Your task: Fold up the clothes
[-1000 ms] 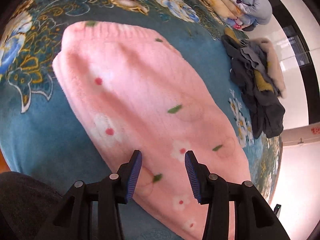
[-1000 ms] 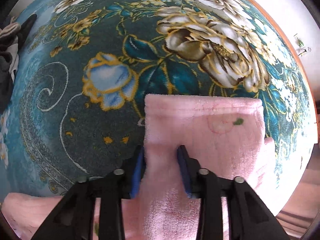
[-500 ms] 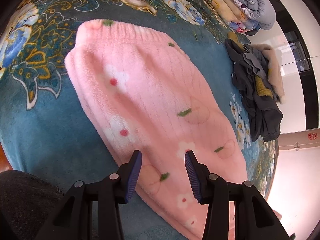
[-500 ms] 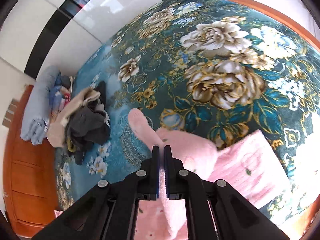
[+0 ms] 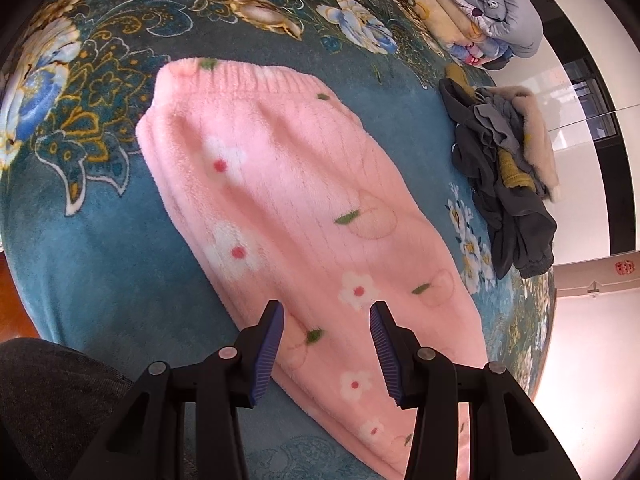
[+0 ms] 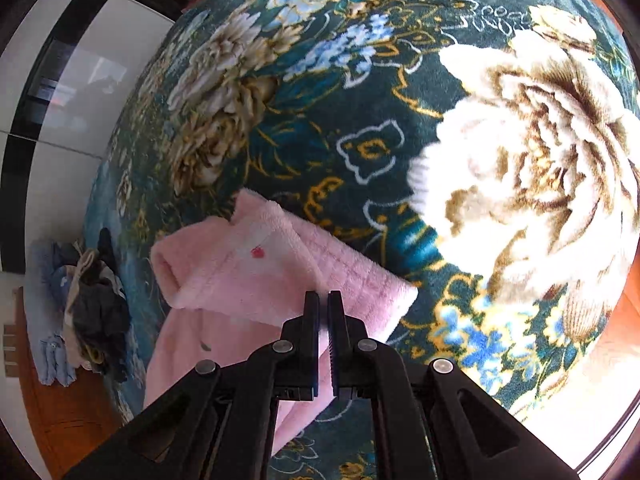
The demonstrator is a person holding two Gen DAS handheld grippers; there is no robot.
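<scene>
my right gripper [image 6: 323,312] is pinched on a hem of the pink fleece trousers [image 5: 304,208] spread on the bed [image 5: 100,240], mid-fold i judge, while my left gripper [image 5: 326,340] hovers apart above them, needing alignment next.

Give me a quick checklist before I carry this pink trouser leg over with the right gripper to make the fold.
1. Right gripper shut on the pink trousers: ok, the fingers are nearly together over the fabric edge.
2. Left gripper free: ok, open above the trousers, holding nothing.
3. Waistband lying flat: ok, it rests straight on the blanket.
4. Body of the trousers smooth: ok in the left view, no big wrinkles.
5. Pile of dark clothes clear of the fold path: ok, it lies apart from the trousers.
6. How much fabric the right fingers hold: cannot tell, the grip is hidden.
</scene>
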